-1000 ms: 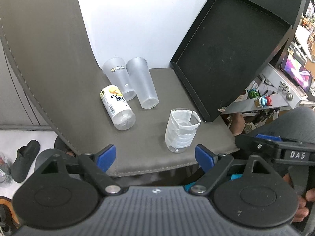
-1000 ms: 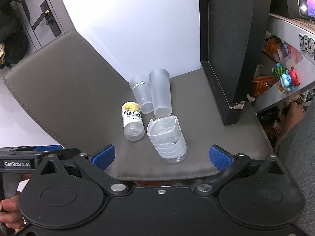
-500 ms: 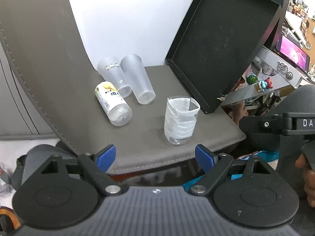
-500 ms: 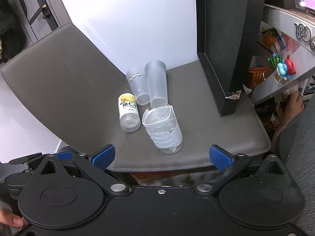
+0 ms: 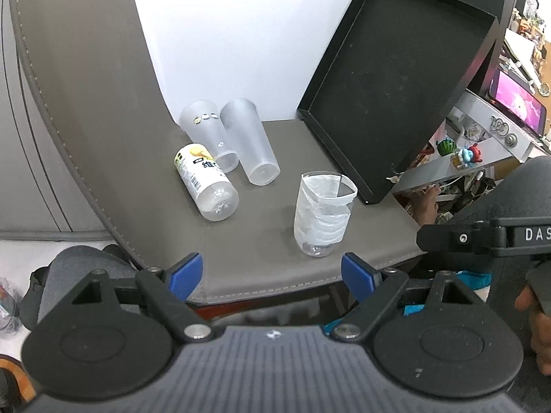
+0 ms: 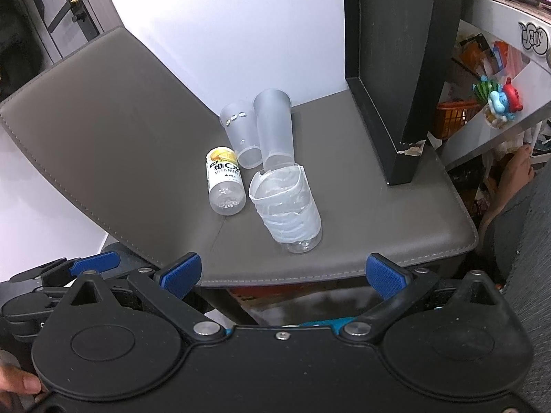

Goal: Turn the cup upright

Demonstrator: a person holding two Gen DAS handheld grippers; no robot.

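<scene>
Fingers of both grippers, left [image 5: 272, 273] and right [image 6: 282, 273], spread before the upright cup [image 5: 323, 215].

Plastics on matt leather

Two frosted translucent plastic cups [image 5: 241, 141] and a clear glossy plastic bottle [image 5: 206, 182] lie on the grey stitched leather-look seat [image 5: 261, 261] (smooth, matt); the tape-wrapped clear cut-bottle cup [image 5: 323, 216] looks crinkled.

grey seat [image 5: 261, 261], black tray [image 5: 396, 82]
</scene>
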